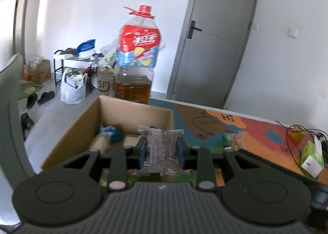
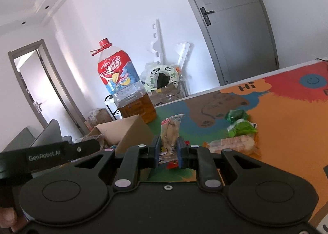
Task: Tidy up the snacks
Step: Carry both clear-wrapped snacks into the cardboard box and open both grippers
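My left gripper (image 1: 162, 148) is shut on a clear-wrapped purple snack pack (image 1: 163, 147), held above the near edge of an open cardboard box (image 1: 135, 111). Inside the box lie a blue packet (image 1: 111, 130) and a pale roll-shaped snack (image 1: 100, 141). My right gripper (image 2: 167, 151) is shut on a clear packet with a pale brown snack and a red label (image 2: 170, 131), raised over the colourful table mat (image 2: 287, 121). Green-wrapped snacks (image 2: 240, 125) and a bread pack (image 2: 233, 143) lie on the mat to the right. The box corner (image 2: 131, 131) shows at the left.
A large oil bottle with a red cap (image 1: 136, 59) stands just behind the box. A green and white tissue box (image 1: 311, 156) and cables (image 1: 297, 131) lie at the mat's right end. The left gripper's body (image 2: 49, 156) shows in the right wrist view. A grey door (image 1: 215, 39) is behind.
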Demonstrator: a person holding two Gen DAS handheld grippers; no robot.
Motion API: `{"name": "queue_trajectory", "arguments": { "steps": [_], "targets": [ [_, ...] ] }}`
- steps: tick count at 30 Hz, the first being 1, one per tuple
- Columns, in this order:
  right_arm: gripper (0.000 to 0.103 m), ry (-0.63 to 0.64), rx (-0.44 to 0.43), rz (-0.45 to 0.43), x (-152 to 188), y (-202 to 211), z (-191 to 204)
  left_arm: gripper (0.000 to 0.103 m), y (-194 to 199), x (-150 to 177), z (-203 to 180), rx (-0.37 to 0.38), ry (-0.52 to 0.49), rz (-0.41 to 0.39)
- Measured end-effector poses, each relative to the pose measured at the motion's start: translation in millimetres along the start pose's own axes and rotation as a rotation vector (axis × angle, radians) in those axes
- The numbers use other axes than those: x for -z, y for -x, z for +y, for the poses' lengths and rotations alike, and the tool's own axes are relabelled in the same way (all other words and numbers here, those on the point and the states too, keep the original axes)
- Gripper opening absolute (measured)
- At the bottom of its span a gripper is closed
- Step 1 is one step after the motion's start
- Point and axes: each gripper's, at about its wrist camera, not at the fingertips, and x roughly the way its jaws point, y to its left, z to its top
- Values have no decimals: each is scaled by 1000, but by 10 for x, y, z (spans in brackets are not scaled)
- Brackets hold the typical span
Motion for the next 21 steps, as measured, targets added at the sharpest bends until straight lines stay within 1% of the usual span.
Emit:
{"name": "queue_trajectory", "arguments": {
  "steps": [5,8,10,12,18,21],
  "targets": [
    [18,26,-8,9,10,-46,160,30,31,-8,249,-23,27,5],
    [18,26,-24,21,8,-67,248,31,11,-6,382,-14,36,25],
    [18,20,-53,30,-11,-71,312,34,36,-1,469,-12,48,8],
    [18,32,-70,36,-25,-76,409,34,69,-20,567,-17,67,2],
    [18,84,-89,59,-44,-132,682,39,170,-70,796,-36,89,5],
    [18,101,-96,78,-41,-190,785,46,212,-80,892,-42,99,6]
  ]
}}
